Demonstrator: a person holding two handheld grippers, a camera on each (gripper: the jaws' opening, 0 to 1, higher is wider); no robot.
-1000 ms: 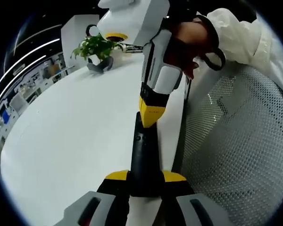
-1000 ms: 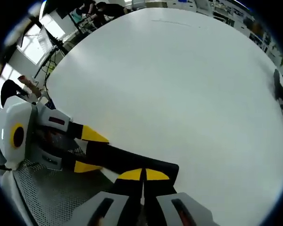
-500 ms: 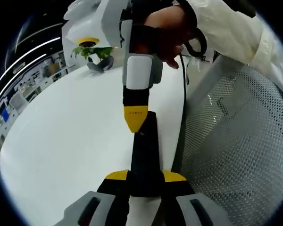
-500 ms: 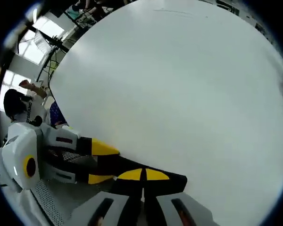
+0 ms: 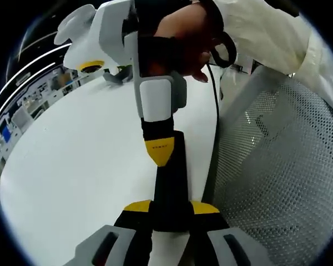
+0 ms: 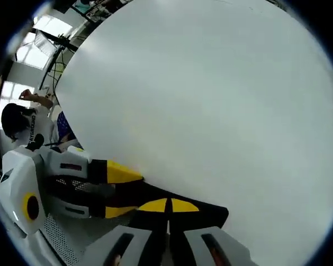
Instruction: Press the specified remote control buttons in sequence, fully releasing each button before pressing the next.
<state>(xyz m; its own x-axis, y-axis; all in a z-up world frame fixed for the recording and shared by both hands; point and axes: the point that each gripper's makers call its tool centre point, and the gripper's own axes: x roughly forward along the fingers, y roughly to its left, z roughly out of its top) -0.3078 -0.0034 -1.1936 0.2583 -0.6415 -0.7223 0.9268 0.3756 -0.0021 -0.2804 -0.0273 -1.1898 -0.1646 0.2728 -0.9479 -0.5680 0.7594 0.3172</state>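
A long black remote [image 5: 171, 183] lies over the edge of the white table [image 5: 83, 155], its near end clamped between the yellow-tipped jaws of my left gripper [image 5: 171, 208]. From above, held in a person's hand [image 5: 183, 39], my right gripper [image 5: 158, 152] comes down with its jaws shut together, their yellow tip resting on the remote's upper half. In the right gripper view, the shut right gripper [image 6: 168, 205] sits on top of the remote [image 6: 136, 191]. There the left gripper [image 6: 119, 191] holds the remote from the left. The buttons under the tip are hidden.
A white mesh chair back [image 5: 277, 166] stands close on the right of the table edge, with a dark cable [image 5: 216, 111] running along it. A dark object [image 5: 114, 77] sits at the table's far side. A person [image 6: 14, 124] is at the left, beyond the table [image 6: 211, 100].
The right gripper has swung upright and its tip has slid down the remote toward the left gripper's jaws. The left gripper has kept its hold on the remote.
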